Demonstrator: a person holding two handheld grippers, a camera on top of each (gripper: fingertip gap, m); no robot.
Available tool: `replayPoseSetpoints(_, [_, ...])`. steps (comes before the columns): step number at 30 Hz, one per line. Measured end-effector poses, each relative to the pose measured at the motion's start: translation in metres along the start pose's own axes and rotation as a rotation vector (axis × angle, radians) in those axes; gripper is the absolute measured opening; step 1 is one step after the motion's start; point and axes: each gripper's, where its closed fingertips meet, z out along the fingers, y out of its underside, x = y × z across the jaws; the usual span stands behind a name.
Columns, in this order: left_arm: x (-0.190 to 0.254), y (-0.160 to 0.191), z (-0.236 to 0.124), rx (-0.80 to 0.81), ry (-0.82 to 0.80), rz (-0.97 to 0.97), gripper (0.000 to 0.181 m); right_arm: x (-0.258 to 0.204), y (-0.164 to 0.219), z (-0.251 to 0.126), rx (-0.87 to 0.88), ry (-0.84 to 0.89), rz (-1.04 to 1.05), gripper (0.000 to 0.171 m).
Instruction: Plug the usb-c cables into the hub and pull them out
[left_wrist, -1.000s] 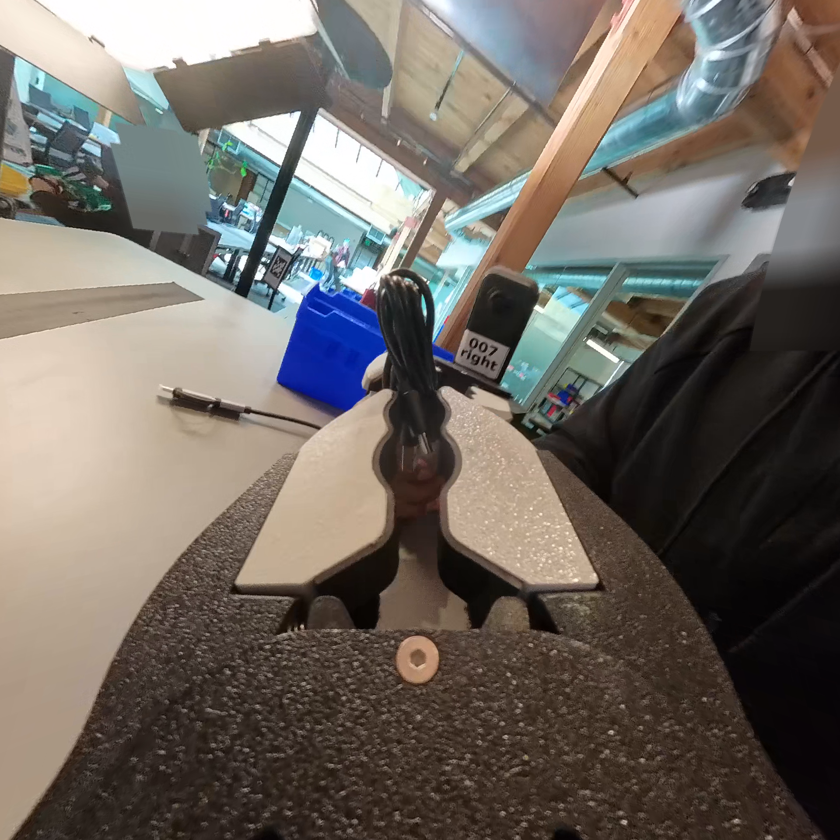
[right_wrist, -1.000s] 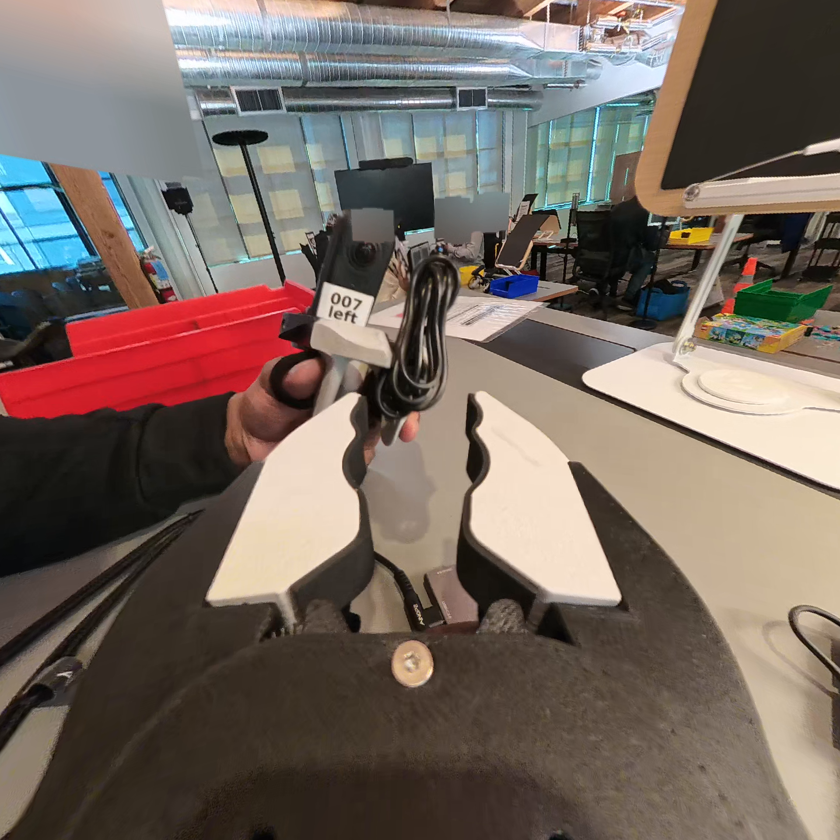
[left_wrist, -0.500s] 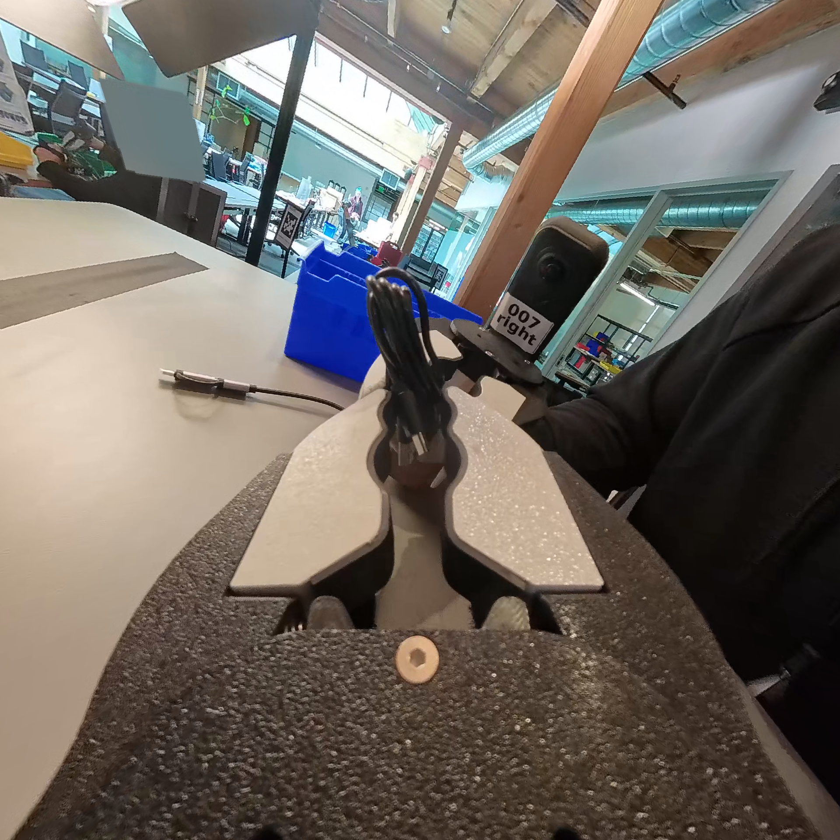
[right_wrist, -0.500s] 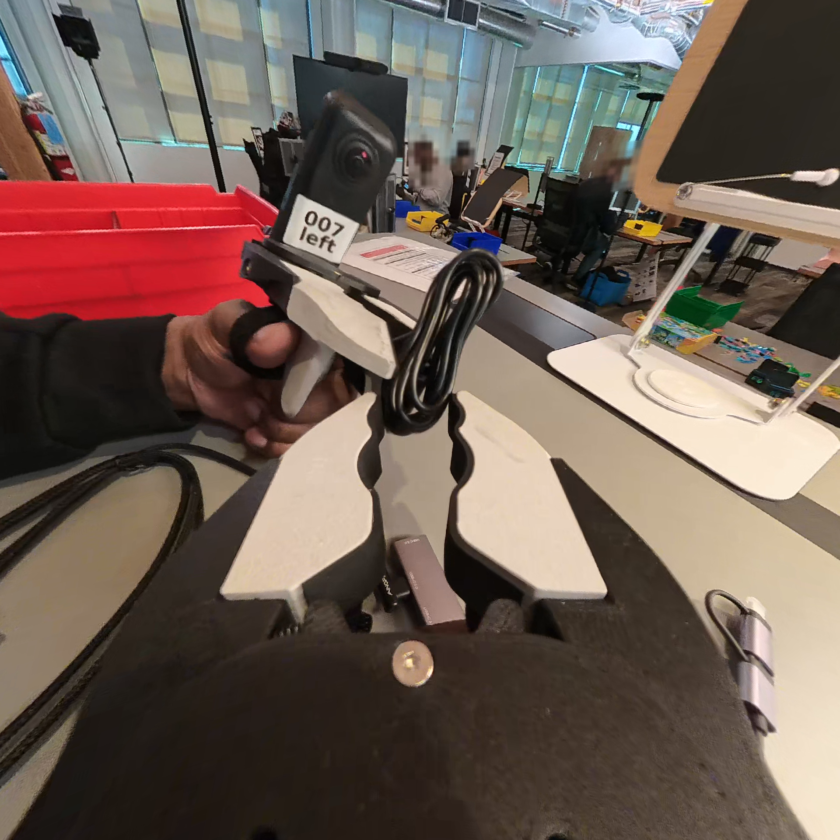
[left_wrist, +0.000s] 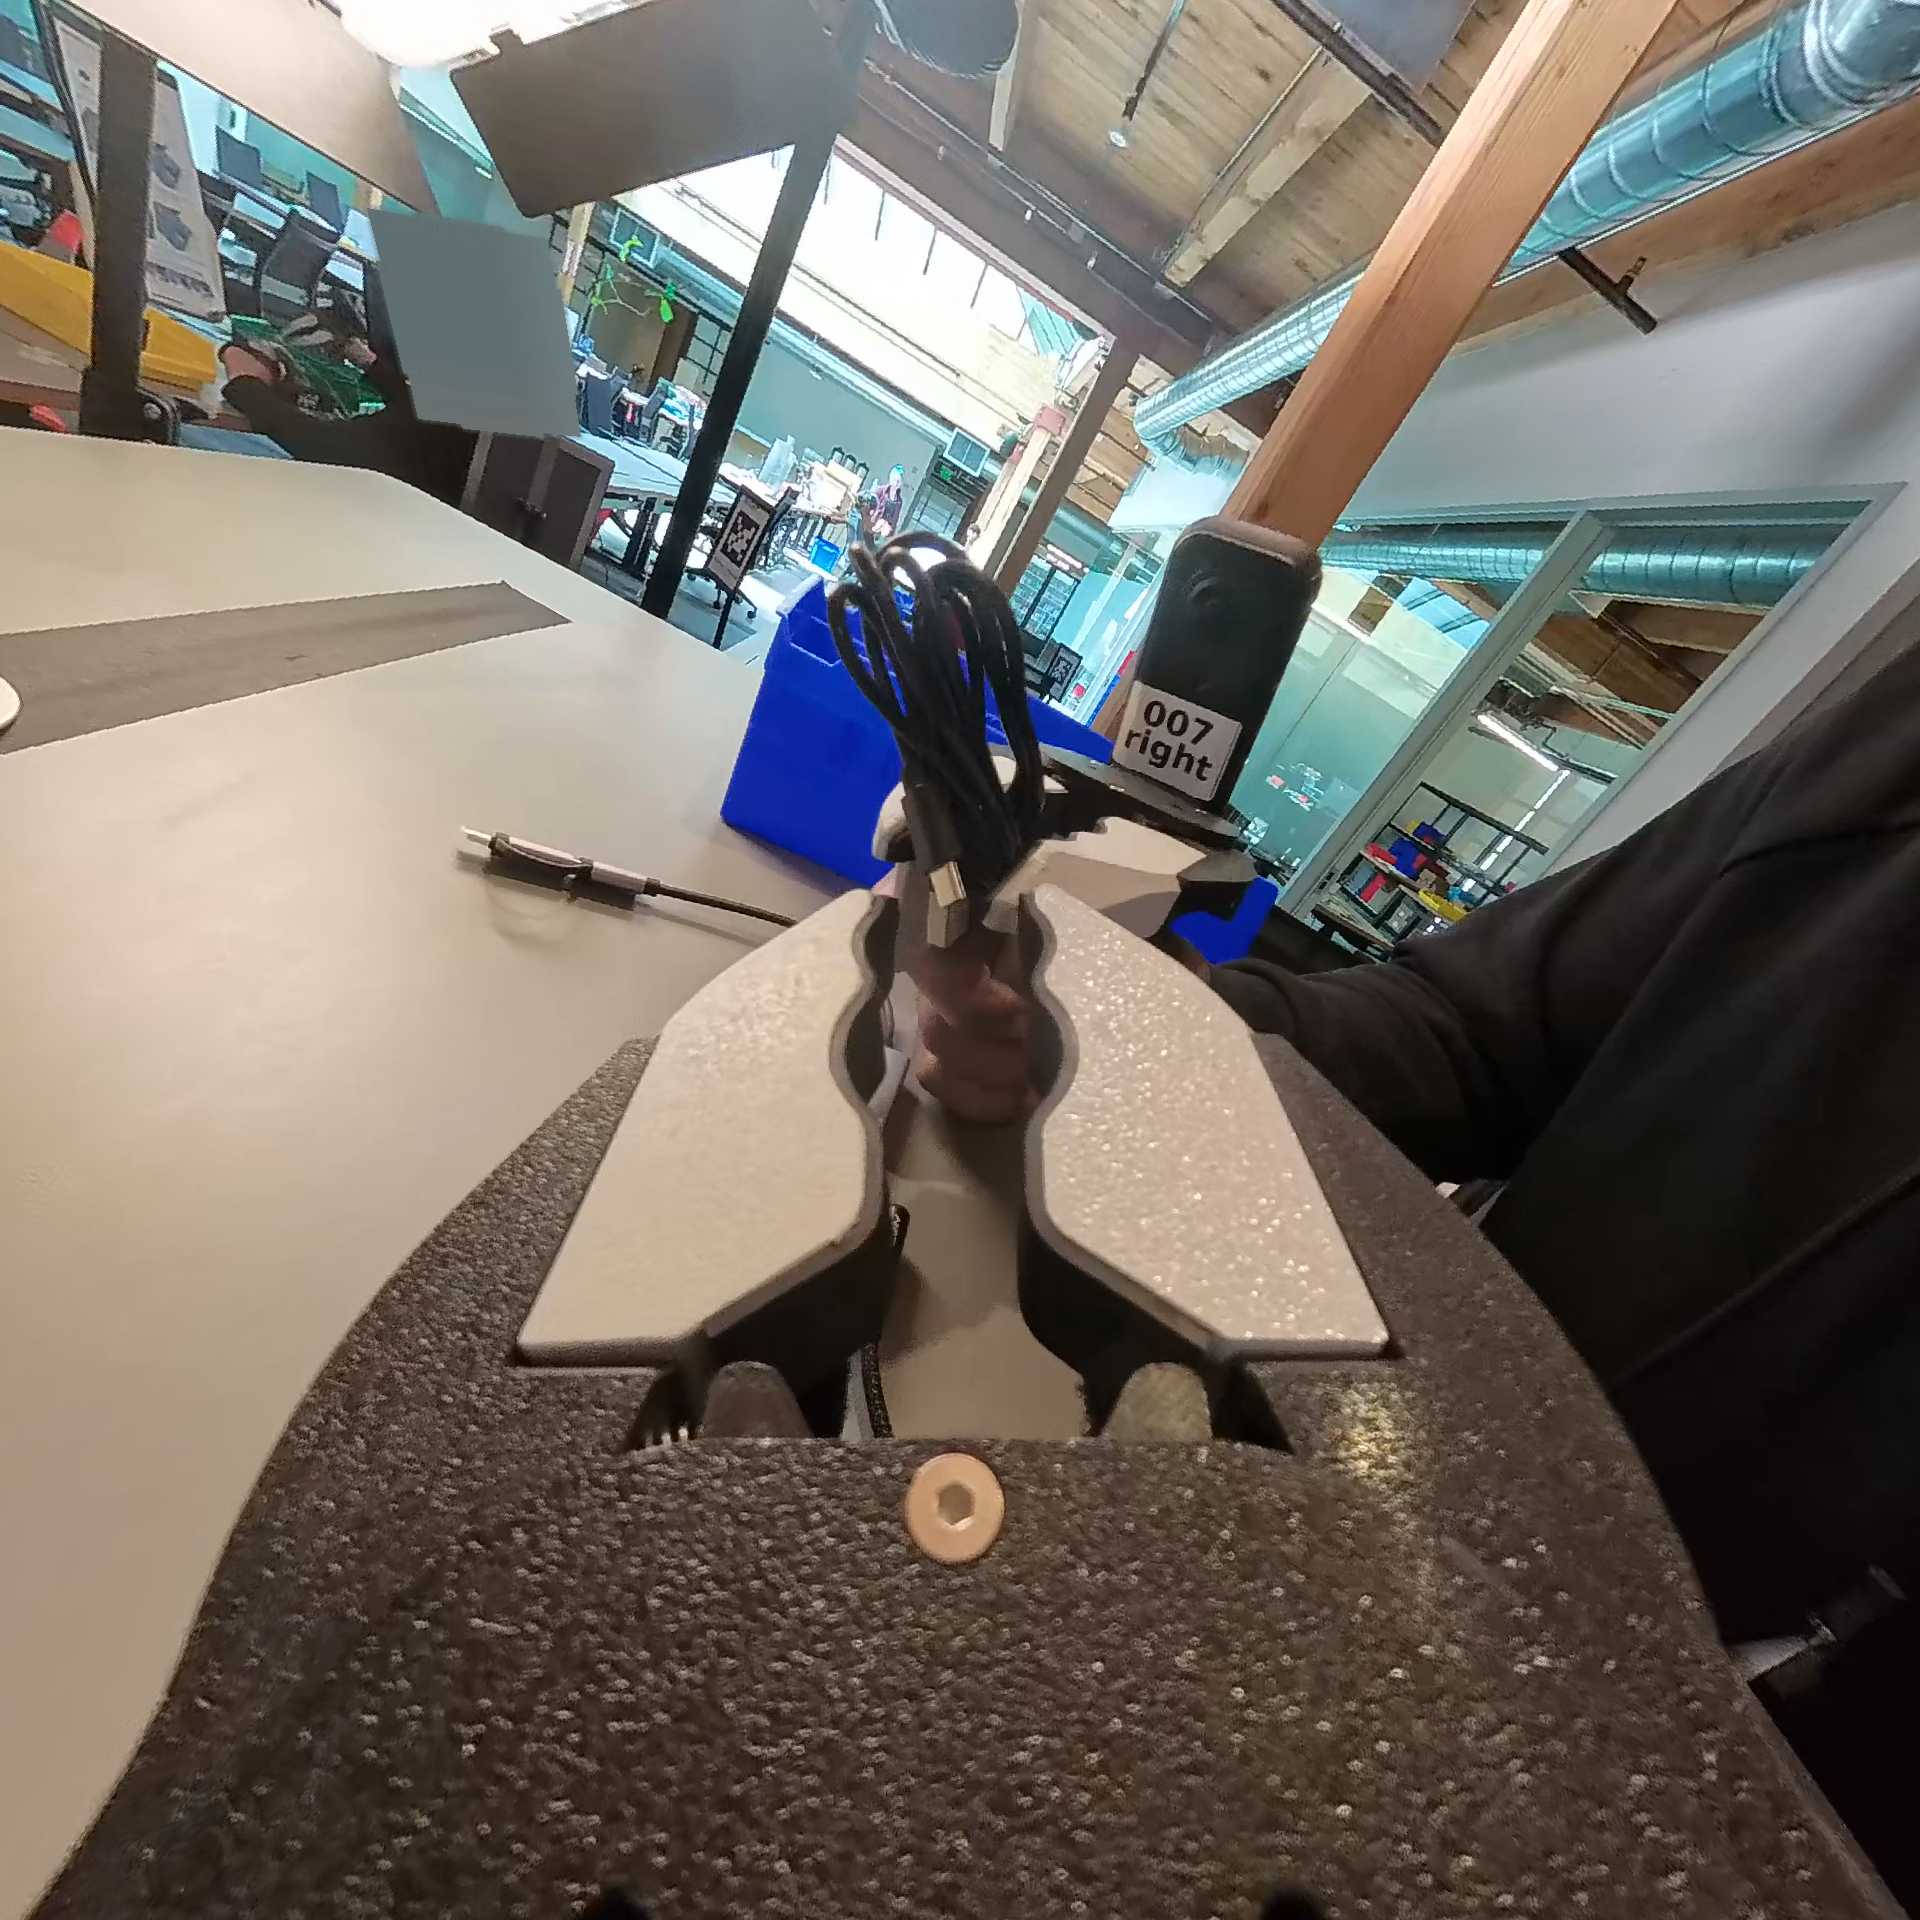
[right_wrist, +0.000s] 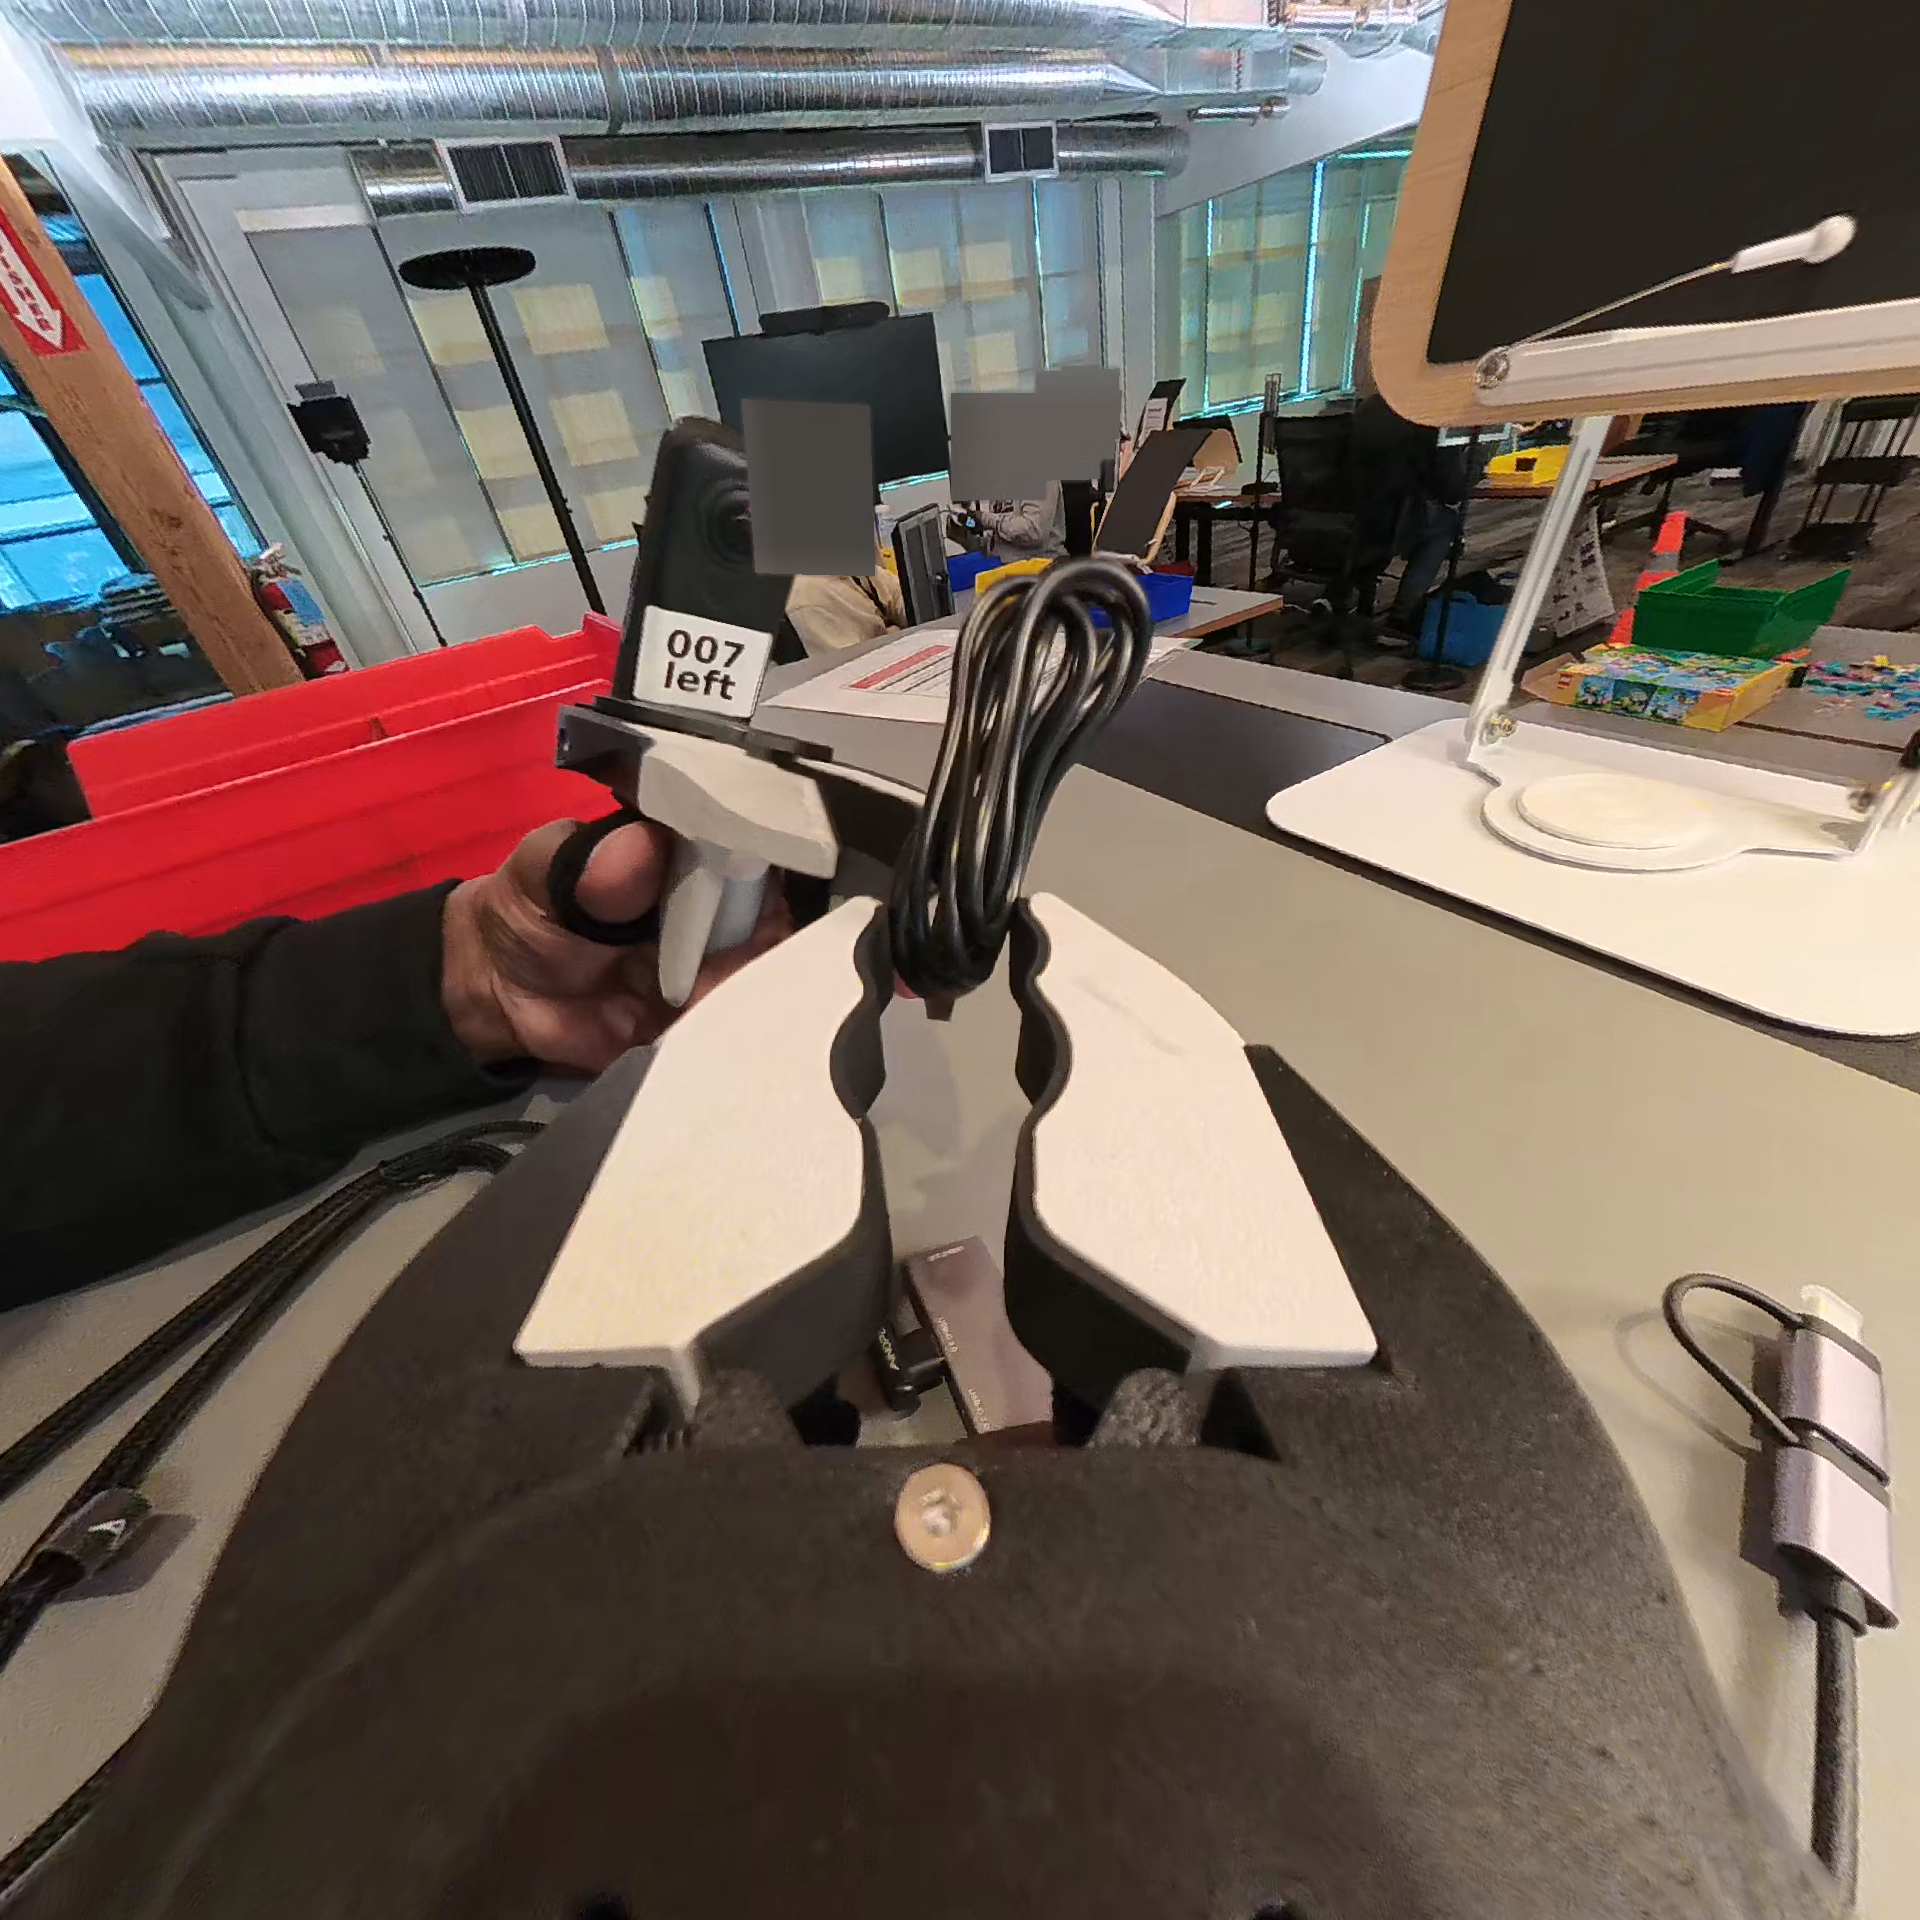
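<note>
**Left wrist view: claw apart, cable bundle pinched by the other claw**

Your left gripper (left_wrist: 954, 914) had its fingers apart. The bundle (left_wrist: 940, 717), a black cable coiled in loops, stood upright just past the tips, and one metal plug (left_wrist: 943, 902) hung down into the gap. I could not tell whether either left finger touched it. The white tips of your right gripper (right_wrist: 951, 920) came in from the far side and were clamped on the lower part of the bundle.

Right wrist view: same thing. The right fingers were pressed onto the bundle's bottom and the loops rose above them. Your left hand (right_wrist: 540, 966) held the left gripper's handle close behind, with a finger through the trigger ring.

The hub (right_wrist: 977, 1340), dark and flat, lay on the grey table (left_wrist: 260, 1039) below the right gripper, seen between the finger bases. A black plug (right_wrist: 902, 1363) sat against its left side; I could not tell how far in.

A second cable with a silver plug (right_wrist: 1829, 1455) lay on the table to the right, apart from the hub. Black braided cables (right_wrist: 208, 1340) ran along the table on the left, under your sleeve. A red bin (right_wrist: 312, 790) stood behind the left hand, and a blue bin (left_wrist: 810, 769) behind the right gripper.
</note>
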Motion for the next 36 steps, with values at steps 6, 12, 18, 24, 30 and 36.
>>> replayPoseSetpoints(6, [-0.002, 0.005, 0.004, -0.039, -0.021, 0.003, 0.022, -0.007, 0.004, 0.003, -0.031, -0.01, -0.048, 0.021])
replayPoseSetpoints(12, [0.005, 0.003, 0.001, -0.021, 0.0, 0.059, 0.007, -0.011, 0.004, 0.003, -0.026, -0.022, -0.075, 0.021])
replayPoseSetpoints(18, [-0.004, -0.003, -0.015, -0.022, -0.073, 0.13, 0.006, -0.001, 0.0, -0.002, -0.001, 0.017, -0.048, 0.02])
replayPoseSetpoints(24, [-0.024, -0.023, -0.05, 0.07, -0.179, 0.123, 0.006, 0.037, -0.01, -0.019, 0.055, 0.203, -0.015, 0.013])
replayPoseSetpoints(30, [-0.034, -0.038, -0.072, 0.172, -0.228, 0.088, 0.006, 0.062, -0.011, -0.032, 0.086, 0.281, 0.071, 0.012])
replayPoseSetpoints(36, [-0.031, -0.028, -0.055, 0.099, -0.207, 0.105, 0.006, 0.046, -0.003, -0.019, -0.003, 0.253, -0.048, 0.013])
